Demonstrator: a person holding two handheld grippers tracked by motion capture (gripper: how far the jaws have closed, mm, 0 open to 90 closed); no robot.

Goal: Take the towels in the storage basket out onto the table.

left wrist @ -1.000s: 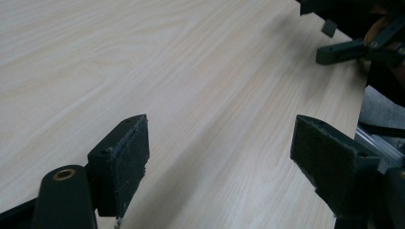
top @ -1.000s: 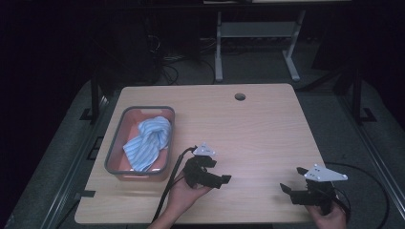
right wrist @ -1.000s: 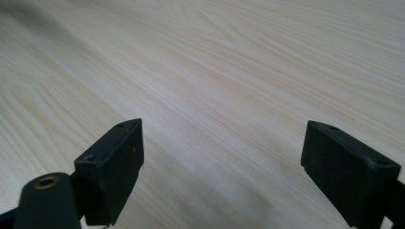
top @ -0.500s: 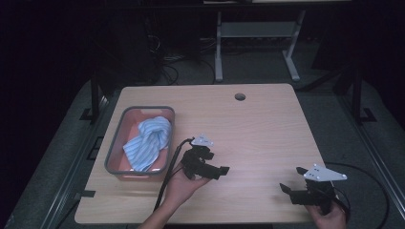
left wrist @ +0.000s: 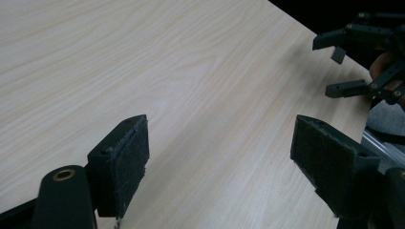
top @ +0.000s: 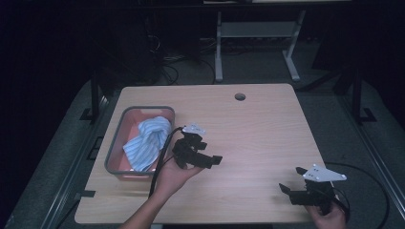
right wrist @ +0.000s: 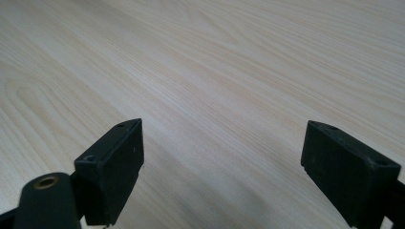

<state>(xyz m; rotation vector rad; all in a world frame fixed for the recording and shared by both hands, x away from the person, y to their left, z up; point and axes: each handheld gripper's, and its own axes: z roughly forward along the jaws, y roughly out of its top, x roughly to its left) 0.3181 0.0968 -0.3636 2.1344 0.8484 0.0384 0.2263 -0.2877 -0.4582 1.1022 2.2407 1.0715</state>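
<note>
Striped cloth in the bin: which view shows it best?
The high view: the blue striped cloth lies bunched in the grey bin. Both gripper views look at the bare wooden tabletop between open jaws instead.

A blue-and-white striped cloth (top: 145, 141) lies crumpled in a grey-rimmed tray (top: 116, 140) with a pink floor. The tray sits at about nine o'clock on the wooden table (top: 258, 129), near its left edge. The cloth is bunched into a loose heap, its higher folds toward the tray's twelve o'clock end and a flatter flap spreading toward six o'clock. It fills the three o'clock half of the tray; bare pink floor shows along the nine o'clock side.
</note>
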